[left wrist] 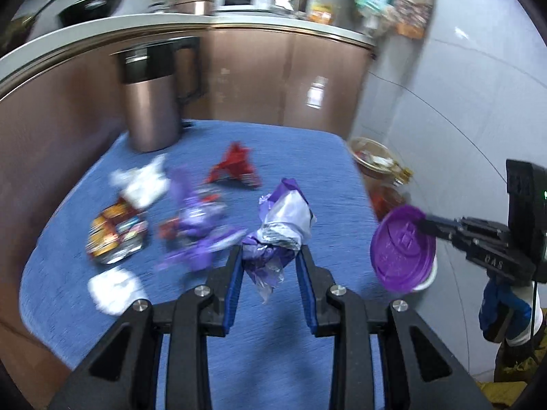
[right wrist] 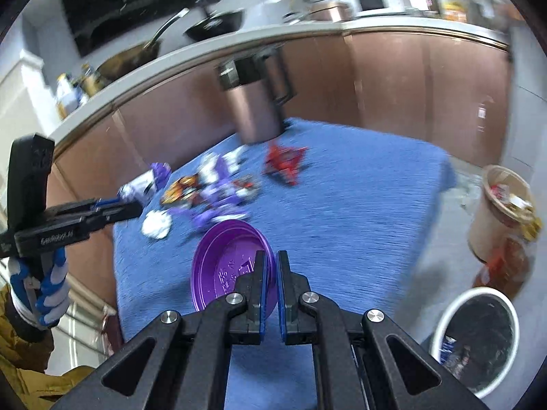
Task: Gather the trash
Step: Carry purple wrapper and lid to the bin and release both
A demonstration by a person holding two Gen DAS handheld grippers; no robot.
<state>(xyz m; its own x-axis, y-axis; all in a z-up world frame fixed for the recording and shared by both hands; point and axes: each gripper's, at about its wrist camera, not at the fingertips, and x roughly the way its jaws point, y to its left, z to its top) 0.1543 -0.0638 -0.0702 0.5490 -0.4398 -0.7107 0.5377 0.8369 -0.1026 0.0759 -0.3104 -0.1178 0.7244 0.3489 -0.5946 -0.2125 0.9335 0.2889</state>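
Holding both pieces up off the table so they clear the leftover litter: my left gripper is clenched on a crumpled wrapper, the right gripper pinching a purple lid by its rim, with the white bin off right of those fingers.

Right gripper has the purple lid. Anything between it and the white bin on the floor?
Nothing visible. The right gripper, clamped on the purple lid, is above the blue table; the white bin sits open-topped on the floor past the table's edge.
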